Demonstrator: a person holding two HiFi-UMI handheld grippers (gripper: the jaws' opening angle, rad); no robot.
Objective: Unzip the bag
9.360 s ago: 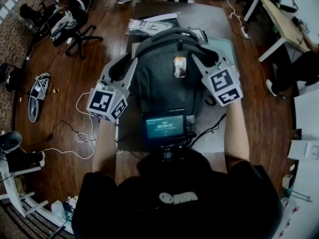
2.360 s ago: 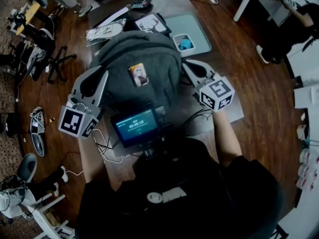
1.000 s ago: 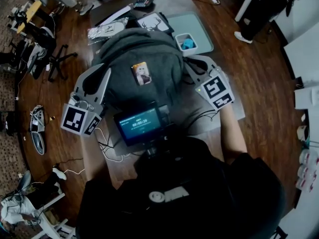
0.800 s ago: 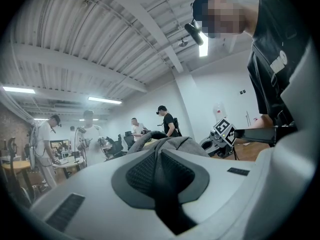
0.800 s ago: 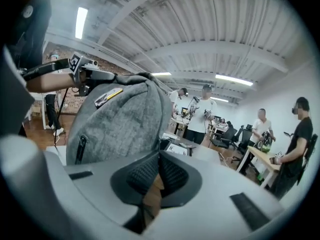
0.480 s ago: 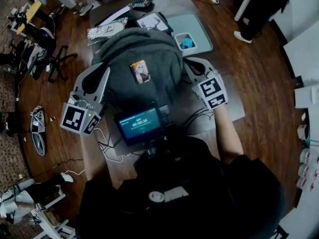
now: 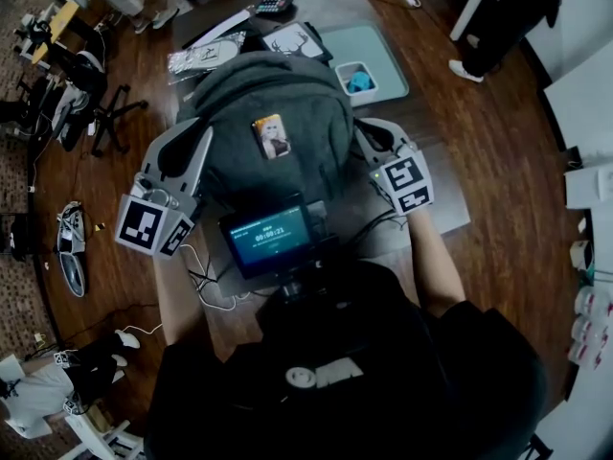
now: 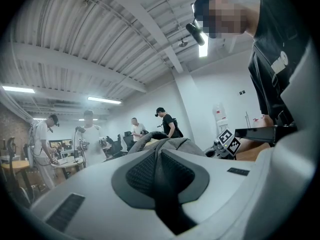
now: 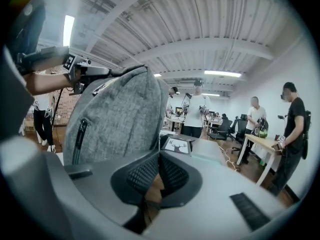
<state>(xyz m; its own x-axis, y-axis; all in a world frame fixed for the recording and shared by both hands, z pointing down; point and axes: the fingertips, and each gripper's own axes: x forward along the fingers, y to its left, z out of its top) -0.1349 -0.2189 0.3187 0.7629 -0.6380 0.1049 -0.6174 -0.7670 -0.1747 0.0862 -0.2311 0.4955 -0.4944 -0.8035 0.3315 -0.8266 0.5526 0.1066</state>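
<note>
So – left gripper [image 8: 159, 159] is pinched on a fold of the bag [image 7: 268, 94] at its left side, probably bracing it upright on the table [image 7: 439, 214]. Right gripper [image 9: 157, 166] jaws have just been closing – pressed on a tan tab, likely the zip pull [image 9: 155, 186], low on the right. Small box [image 7: 356, 80] sits just far-right of the bag, and cables [image 7: 369, 226] trail near. Neither looks to block the zip.
</note>
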